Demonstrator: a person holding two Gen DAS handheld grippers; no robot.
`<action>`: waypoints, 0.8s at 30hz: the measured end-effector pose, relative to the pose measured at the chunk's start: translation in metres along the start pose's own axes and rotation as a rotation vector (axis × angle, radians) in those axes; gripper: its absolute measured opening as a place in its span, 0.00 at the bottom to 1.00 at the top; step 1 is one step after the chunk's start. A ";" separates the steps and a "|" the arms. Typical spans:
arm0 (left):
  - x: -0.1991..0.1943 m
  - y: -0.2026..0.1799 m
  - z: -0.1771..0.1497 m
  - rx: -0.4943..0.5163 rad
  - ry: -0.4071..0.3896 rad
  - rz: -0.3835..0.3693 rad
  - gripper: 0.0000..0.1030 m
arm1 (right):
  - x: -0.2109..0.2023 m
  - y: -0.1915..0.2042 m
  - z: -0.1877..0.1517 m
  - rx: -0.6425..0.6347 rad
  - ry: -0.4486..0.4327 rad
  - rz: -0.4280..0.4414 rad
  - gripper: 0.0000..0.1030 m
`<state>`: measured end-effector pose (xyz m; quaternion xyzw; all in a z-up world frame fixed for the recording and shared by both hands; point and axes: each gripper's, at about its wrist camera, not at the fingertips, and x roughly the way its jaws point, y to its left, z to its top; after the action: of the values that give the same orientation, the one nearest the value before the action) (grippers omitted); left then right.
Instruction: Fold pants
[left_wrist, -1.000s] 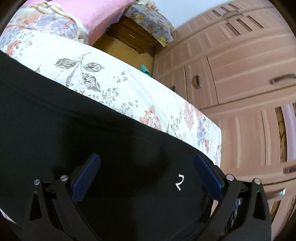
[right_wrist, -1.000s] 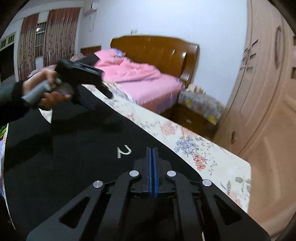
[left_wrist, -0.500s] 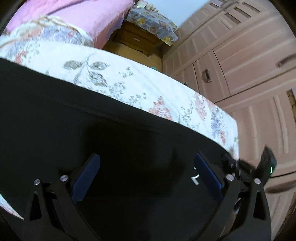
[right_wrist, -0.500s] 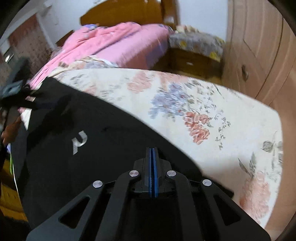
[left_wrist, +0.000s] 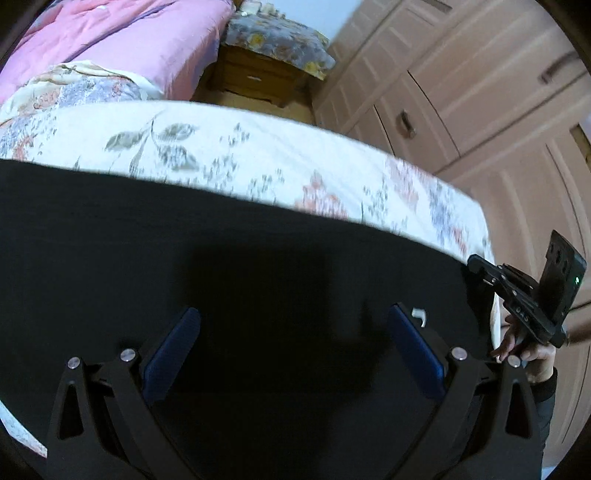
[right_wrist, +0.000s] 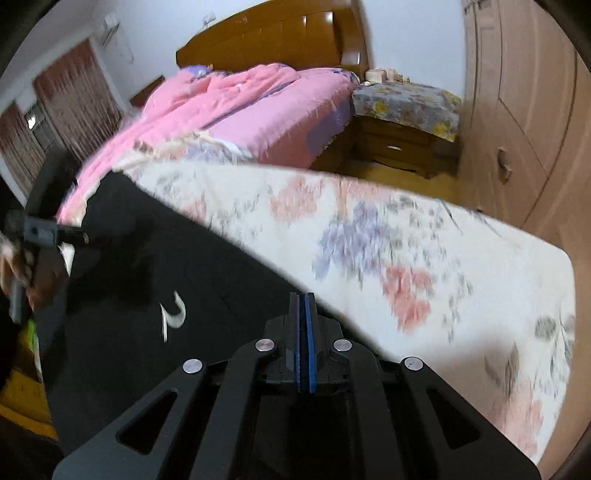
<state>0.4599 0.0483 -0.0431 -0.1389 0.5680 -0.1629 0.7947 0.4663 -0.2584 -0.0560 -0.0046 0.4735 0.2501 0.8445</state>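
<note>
Left wrist view: black pants (left_wrist: 258, 258) lie flat across the floral bedsheet (left_wrist: 258, 158), a small white logo (right_wrist: 173, 314) near one edge. Above the cloth the left gripper (left_wrist: 293, 354) hangs with jaws spread wide — nothing between them. Right gripper (right_wrist: 304, 345) has its blue pads pressed together; whether cloth is pinched cannot be told. Beyond — a pink quilt (right_wrist: 240, 107) and wardrobe doors (left_wrist: 461, 92).

Black pants (left_wrist: 221, 258) spread flat over near half of floral bedsheet (right_wrist: 388, 251); open sheet beyond their far edge, unobstructed to mattress edge; pink quilt (right_wrist: 236, 107) heaped toward wooden headboard (right_wrist: 280, 37); narrow aisle beside bed, closed off by cloth-covered nightstand (right_wrist: 402, 129) and wardrobe doors (left_wrist: 461, 92); right gripper (left_wrist: 476, 266) at pants' right edge.
</note>
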 end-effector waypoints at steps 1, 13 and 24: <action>0.000 -0.002 0.002 -0.004 -0.008 0.004 0.98 | 0.008 -0.003 0.006 -0.001 0.037 -0.027 0.07; 0.011 -0.014 0.015 0.015 0.019 0.095 0.98 | -0.004 0.004 -0.014 -0.074 0.218 0.372 0.12; 0.018 -0.038 0.010 0.014 0.033 0.025 0.98 | -0.004 0.009 -0.017 -0.122 0.161 0.359 0.96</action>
<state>0.4713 0.0069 -0.0399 -0.1237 0.5816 -0.1592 0.7881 0.4466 -0.2567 -0.0600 0.0086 0.5165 0.4235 0.7441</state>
